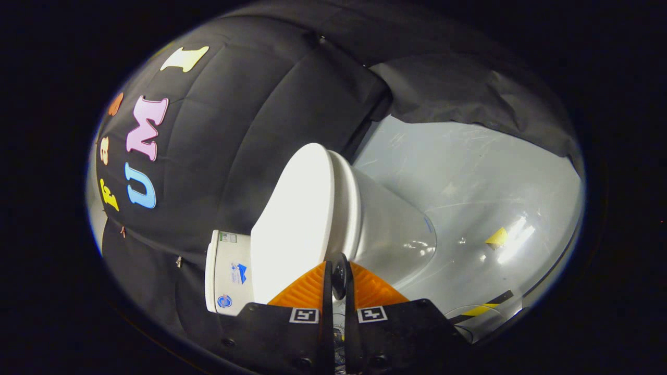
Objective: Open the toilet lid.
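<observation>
Fingers (338,271) drawn close together, only a thin slit between them, with a small dark rounded part sitting in that slit near the tips; whether it belongs to the gripper cannot be told. Nothing of the toilet is pressed between them.

Toilet lid (294,219) just ahead of the fingers, white, smooth, oval. It lies down flat on the seat (348,208), closed. The view is rolled, so the lid's broad face appears tipped up on edge. Fingertips sit at the lid's side edge, near the seam where lid meets seat; contact cannot be confirmed.

Toilet bowl (396,234) white and glossy, swelling out beyond the seat on the floor side, with a bright reflection on its curve.

Cistern (227,273) at the hinge end of the lid, white, carrying small stickers with blue marks.

Floor (469,177) pale grey and shiny beyond the bowl, scuffed. A scrap of yellow tape (497,237) lies on it well apart from the toilet; a black-and-yellow striped strip (482,307) lies nearer the gripper body.

Black cloth wall (234,130) hangs behind the cistern and lid
</observation>
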A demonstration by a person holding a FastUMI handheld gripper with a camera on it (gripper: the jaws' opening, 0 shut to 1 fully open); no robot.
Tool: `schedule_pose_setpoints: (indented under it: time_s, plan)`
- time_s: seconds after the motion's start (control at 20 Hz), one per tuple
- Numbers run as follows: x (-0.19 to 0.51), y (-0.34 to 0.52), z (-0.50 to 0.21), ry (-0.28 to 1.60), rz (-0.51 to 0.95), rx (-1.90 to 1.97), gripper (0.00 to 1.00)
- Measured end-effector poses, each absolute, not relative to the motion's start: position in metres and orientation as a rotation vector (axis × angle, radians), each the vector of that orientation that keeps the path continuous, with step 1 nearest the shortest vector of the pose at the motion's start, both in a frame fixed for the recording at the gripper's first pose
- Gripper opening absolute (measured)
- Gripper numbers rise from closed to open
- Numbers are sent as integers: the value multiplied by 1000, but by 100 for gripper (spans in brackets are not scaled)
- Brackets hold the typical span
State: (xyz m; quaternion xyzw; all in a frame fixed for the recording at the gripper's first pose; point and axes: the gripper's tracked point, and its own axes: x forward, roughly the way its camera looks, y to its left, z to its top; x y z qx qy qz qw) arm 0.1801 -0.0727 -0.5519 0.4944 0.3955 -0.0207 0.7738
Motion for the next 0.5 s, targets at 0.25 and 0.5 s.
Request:
schedule_pose_setpoints:
  time_s: [0.25,0.5]
  plan:
    - [187,-65,-495,770,-14,947,9]
    - [197,-45,-431,718,-4,768,8]
